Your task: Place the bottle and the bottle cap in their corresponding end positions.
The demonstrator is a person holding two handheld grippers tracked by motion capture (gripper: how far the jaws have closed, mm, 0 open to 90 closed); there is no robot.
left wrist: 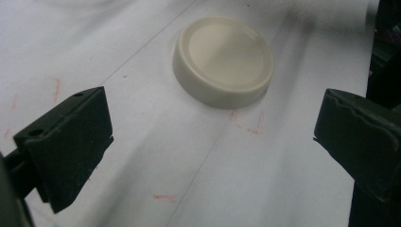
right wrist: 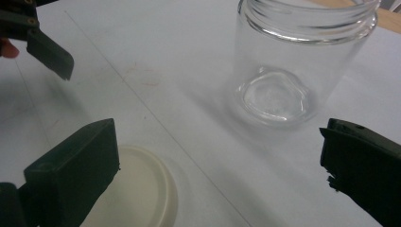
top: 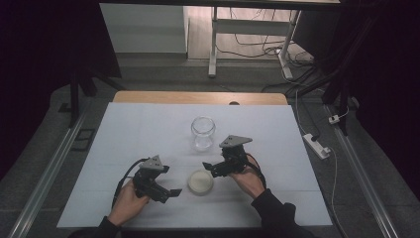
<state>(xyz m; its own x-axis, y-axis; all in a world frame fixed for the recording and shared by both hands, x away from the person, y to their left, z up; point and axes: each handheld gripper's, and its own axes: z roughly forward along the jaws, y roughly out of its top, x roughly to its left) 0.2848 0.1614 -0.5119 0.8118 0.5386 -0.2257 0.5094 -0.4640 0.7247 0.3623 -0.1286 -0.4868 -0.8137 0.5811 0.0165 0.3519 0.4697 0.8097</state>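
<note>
Both grippers gape empty: left gripper (top: 174, 192) should straddle the round cream plastic lid (left wrist: 223, 60) near the tabletop's front edge squarely, right gripper (top: 207, 165) steadying the clear glass jar (right wrist: 302, 61).

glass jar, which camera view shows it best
The right gripper view: the glass jar stands close ahead between the open jaws, with its threaded open mouth and clear base plain. In the high view the glass jar is small, beyond the cream lid. The left gripper view faces the lid.
</note>
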